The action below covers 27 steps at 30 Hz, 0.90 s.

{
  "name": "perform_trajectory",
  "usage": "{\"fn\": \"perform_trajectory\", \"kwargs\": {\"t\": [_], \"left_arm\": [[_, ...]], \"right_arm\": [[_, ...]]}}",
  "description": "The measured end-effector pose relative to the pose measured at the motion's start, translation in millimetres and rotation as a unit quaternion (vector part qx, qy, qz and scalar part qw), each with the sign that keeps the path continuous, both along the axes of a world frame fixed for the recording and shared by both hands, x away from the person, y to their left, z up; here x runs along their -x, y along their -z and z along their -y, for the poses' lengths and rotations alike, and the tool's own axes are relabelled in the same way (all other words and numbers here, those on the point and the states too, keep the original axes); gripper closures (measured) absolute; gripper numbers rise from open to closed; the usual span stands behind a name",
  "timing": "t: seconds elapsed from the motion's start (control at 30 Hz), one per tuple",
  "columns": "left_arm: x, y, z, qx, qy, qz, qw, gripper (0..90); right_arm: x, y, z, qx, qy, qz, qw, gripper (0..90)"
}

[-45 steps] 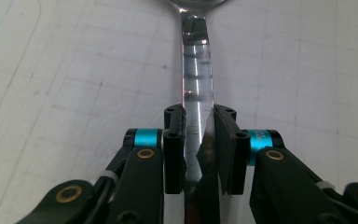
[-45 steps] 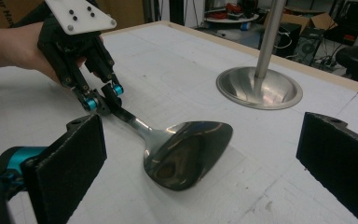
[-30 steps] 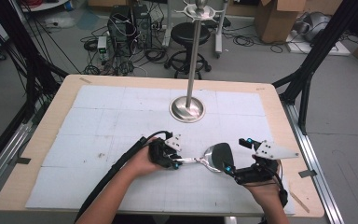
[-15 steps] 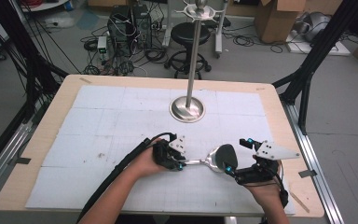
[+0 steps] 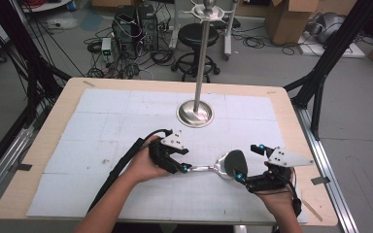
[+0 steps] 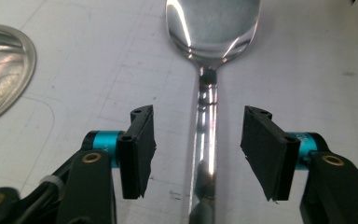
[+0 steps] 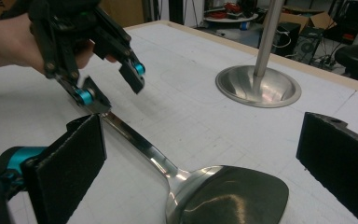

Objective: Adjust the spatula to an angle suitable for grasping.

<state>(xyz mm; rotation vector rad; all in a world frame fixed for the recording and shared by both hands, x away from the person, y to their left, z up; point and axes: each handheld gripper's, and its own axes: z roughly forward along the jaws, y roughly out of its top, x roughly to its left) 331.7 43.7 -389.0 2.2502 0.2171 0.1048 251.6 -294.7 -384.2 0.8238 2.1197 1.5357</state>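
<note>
Spoon [image 5: 218, 167] lies between both open grippers, apparently ungripped.

1. a metal spoon [image 7: 205, 184] lies at bottom centre, bowl nearest, between the right gripper [image 7: 200, 154]'s wide-apart jaws.
2. upper left, the left gripper [image 7: 109, 86] straddles its handle tip.
3. a steel stand base [image 7: 258, 86] sits upper right.

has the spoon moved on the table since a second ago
Cannot tell. In the high view the spoon lies in about the same place, on the near side of the stand's round base; any shift is too slight to judge.
</note>
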Motion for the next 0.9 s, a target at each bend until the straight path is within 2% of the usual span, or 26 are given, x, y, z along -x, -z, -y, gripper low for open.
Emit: {"fn": "perform_trajectory", "kwargs": {"t": [0.03,0.07,0.1,0.13,0.2,0.3,0.33,0.37,0.4,0.47,0.53,0.57,0.67,0.7,0.73,0.77,0.8,0.83,0.87,0.9], "left_arm": [[4.5,-5.9,-5.4,0.014,-0.001,0.0,0.9999,40.9],[4.5,-5.9,-5.4,0.014,-0.001,0.0,0.9999,40.6],[9.4,-12.9,-13.6,0.035,-0.002,0.002,0.9994,39.7],[9.4,-12.9,-13.6,0.035,-0.002,0.002,0.9994,39.0],[12.9,-18.3,-22.4,0.049,-0.006,0.003,0.9988,39.0],[17.0,-24.5,-38.4,0.066,-0.025,0.011,0.9974,36.4],[18.3,-26.0,-44.6,0.076,-0.03,0.011,0.9966,36.4],[21.4,-27.8,-55.4,0.094,-0.044,0.011,0.9945,35.7],[23.8,-28.9,-63.3,0.103,-0.053,0.012,0.9932,34.7],[24.8,-29.6,-68.1,0.105,-0.056,0.012,0.9928,33.3],[30.8,-31.9,-86.0,0.118,-0.071,0.016,0.9904,31.9],[30.8,-31.9,-86.0,0.118,-0.071,0.016,0.9904,31.2],[40.6,-31.2,-104.8,0.13,-0.084,0.023,0.9876,28.3],[40.6,-31.2,-104.8,0.13,-0.084,0.023,0.9876,27.3],[43.5,-29.9,-112.6,0.138,-0.091,0.031,0.9857,27.3],[44.8,-27.6,-124.8,0.15,-0.105,0.034,0.9824,26.7],[45.4,-26.8,-129.1,0.152,-0.112,0.034,0.9813,25.6],[45.4,-26.8,-129.1,0.152,-0.112,0.034,0.9813,24.5],[47.1,-23.9,-139.8,0.152,-0.123,0.035,0.98,23.9],[47.4,-21.3,-146.4,0.151,-0.127,0.033,0.9798,24.0]], "right_arm": [[0.2,-0.2,0.2,-0.002,0.001,0.0,1.0,0.3],[0.2,-0.1,0.4,-0.002,0.001,0.0,1.0,0.3],[0.2,0.0,0.5,-0.002,0.0,0.0,1.0,0.3],[0.2,0.0,0.5,-0.002,0.0,0.0,1.0,0.3],[0.4,0.1,0.4,0.0,-0.001,0.001,1.0,0.3],[0.6,-0.2,-0.4,-0.001,-0.002,0.002,1.0,0.3],[0.6,-0.2,-0.4,-0.001,-0.002,0.002,1.0,0.3],[0.4,-0.2,-0.3,0.0,-0.003,0.002,1.0,0.3],[0.6,-0.2,-0.4,-0.001,-0.003,0.0,1.0,0.3],[0.4,-0.1,0.1,-0.002,-0.002,0.001,1.0,0.3],[0.2,-0.1,0.7,-0.003,-0.002,0.001,1.0,0.3],[0.2,-0.2,0.7,-0.004,-0.002,0.0,1.0,0.3],[0.5,-0.5,0.1,-0.004,-0.001,-0.003,1.0,0.3],[0.5,-0.5,0.1,-0.004,-0.001,-0.003,1.0,0.3],[0.1,-0.4,-0.1,-0.004,-0.002,0.0,1.0,0.3],[-0.3,0.1,-0.4,-0.002,-0.003,0.001,1.0,0.3],[-0.7,0.2,-0.4,-0.002,-0.003,0.001,1.0,0.3],[-0.9,0.3,-0.4,-0.001,-0.003,0.0,1.0,0.3],[-0.9,0.0,-0.6,-0.003,-0.005,0.0,1.0,0.3],[-0.6,-0.3,-0.8,-0.004,-0.005,0.0,1.0,0.3]]}}
